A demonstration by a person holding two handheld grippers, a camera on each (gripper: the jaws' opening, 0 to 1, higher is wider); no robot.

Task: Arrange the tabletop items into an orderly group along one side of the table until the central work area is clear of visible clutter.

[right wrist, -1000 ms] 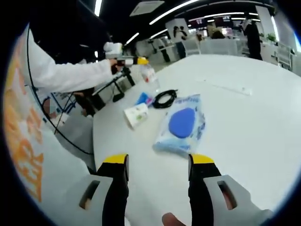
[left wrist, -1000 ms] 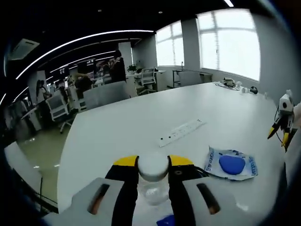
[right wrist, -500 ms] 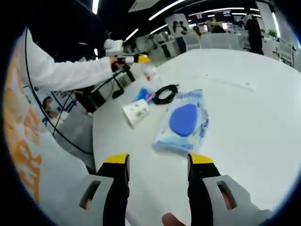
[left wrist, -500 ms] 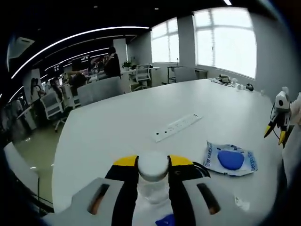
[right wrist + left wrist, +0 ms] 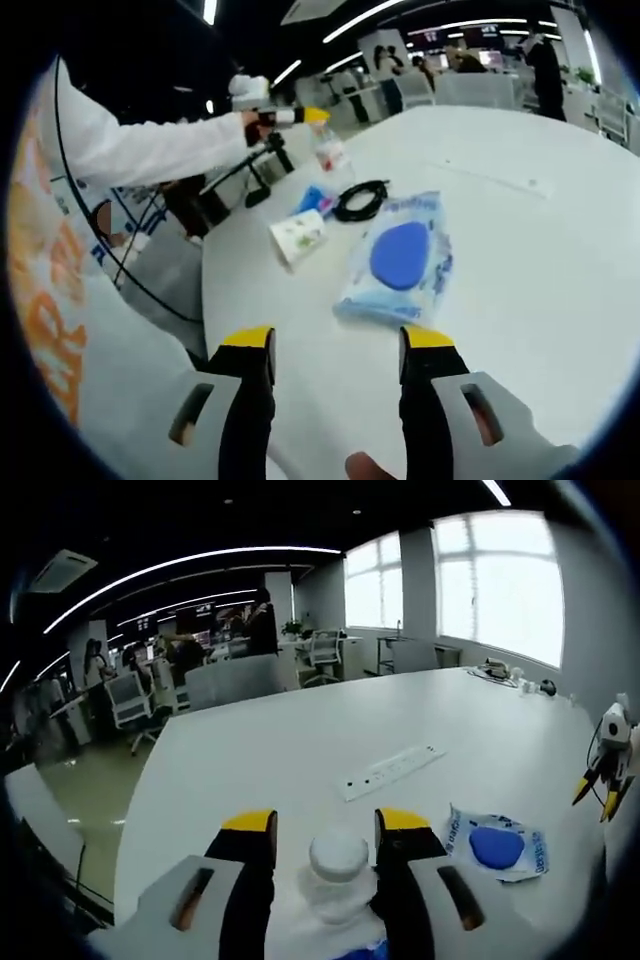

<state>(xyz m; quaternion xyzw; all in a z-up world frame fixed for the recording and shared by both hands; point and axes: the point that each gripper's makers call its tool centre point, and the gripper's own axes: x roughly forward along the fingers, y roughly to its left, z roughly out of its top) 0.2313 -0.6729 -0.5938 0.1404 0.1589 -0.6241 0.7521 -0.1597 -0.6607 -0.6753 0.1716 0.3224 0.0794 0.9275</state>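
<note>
Left gripper view: the left gripper has its jaws spread, with a clear bottle with a white cap standing between them; a gap shows on each side of the cap, so nothing is clamped. Beyond it on the white table lie a white power strip and, to the right, a blue-and-white wipes pack. The right gripper enters at the right edge.

Right gripper view: the right gripper holds its jaws apart over bare tabletop, empty. Ahead lies the wipes pack, then a small white packet, a blue item and a coiled black cable, all near the table edge. The bottle stands just beyond these, below the left gripper's tips, at the end of a white sleeve.
</note>
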